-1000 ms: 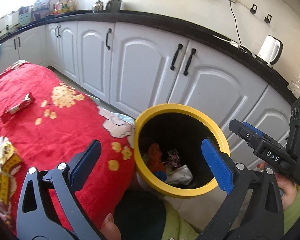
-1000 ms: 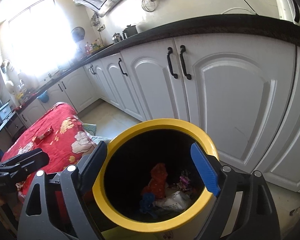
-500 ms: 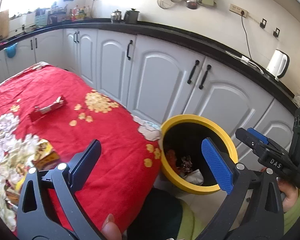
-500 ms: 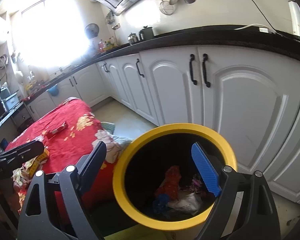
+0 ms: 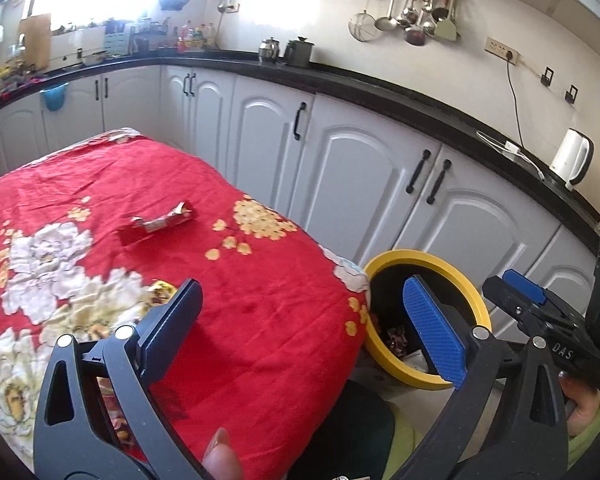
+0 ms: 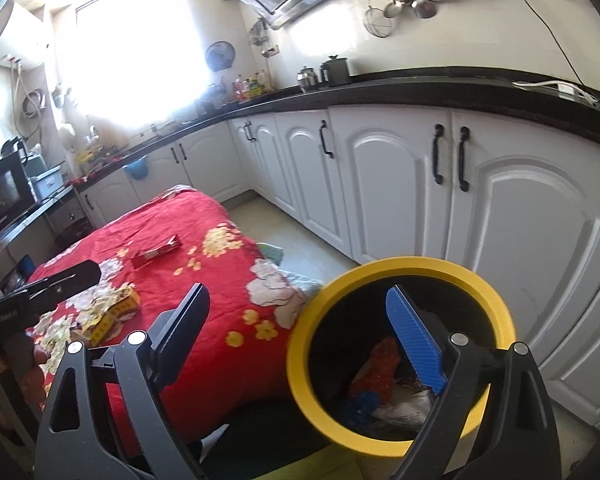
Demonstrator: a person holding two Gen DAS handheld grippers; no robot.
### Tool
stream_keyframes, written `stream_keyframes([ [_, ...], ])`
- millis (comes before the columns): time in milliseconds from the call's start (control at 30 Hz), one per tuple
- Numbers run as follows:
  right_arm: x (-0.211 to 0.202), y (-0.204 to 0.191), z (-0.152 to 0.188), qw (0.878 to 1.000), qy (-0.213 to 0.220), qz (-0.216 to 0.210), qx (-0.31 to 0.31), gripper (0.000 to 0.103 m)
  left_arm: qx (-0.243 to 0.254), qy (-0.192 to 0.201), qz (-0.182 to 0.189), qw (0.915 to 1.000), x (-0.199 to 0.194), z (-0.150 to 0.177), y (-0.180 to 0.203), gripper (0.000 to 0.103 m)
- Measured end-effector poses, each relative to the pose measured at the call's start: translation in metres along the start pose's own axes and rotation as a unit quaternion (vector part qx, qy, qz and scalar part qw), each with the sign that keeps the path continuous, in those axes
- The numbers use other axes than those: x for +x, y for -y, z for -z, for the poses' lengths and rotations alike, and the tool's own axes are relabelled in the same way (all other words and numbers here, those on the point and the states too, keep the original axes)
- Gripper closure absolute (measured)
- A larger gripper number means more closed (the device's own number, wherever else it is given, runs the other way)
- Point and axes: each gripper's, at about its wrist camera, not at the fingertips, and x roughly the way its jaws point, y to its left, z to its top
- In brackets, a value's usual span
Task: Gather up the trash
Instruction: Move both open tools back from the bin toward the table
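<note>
both tools were empty at this point. the left tool [image 5: 300,320] hung over the near edge of the red flowered cloth [image 5: 260,312], fingers spread wide, nothing between them. the right tool [image 6: 312,328] was just as wide apart, hovering above the yellow-rimmed bin [image 6: 496,304], which stood on the floor right against the corner of the worktop.

the bin already held a heap: something red, something blue, a crumpled pale wrapper [image 6: 404,408]. so the job looked partway through, between a drop and the next pick.

what was left? a torn red-and-silver wrapper [image 5: 162,222] lay out toward the middle of the cloth, well apart from both tools. a yellow crumpled packet [image 6: 112,316] sat nearer, close beside the left tool, with more scraps at that near edge, partly hidden behind its finger.

my guess: the yellow packet was the likely next target. it would call for a low reach, fingers straddling the packet, pinching it without snagging the cloth.

the room: a kitchen, white cabinets [image 5: 360,176] with black handles under a black counter, a white kettle [image 5: 572,160] at the right, utensils [image 5: 412,20] hanging on the wall, a very bright window.
</note>
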Motion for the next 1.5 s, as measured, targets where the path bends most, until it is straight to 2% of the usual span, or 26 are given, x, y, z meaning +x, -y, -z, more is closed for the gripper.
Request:
stream_keyframes([
  [867,0.022,-0.1,0.004,0.995,-0.028,-0.07,-0.061,0.015,-0.036,0.023,-0.049,0.9979,-0.042,-0.002,-0.072,0.011],
  [1267,0.049,-0.14,0.009,0.991,-0.066,-0.094,-0.075,0.015,-0.042,0.01,-0.084,0.9956,-0.052,0.007,-0.117,0.011],
  [1500,0.078,-0.164,0.014,0.986,-0.101,-0.107,-0.075,0.015,-0.078,-0.01,-0.085,0.9933,-0.059,0.022,-0.164,0.011],
])
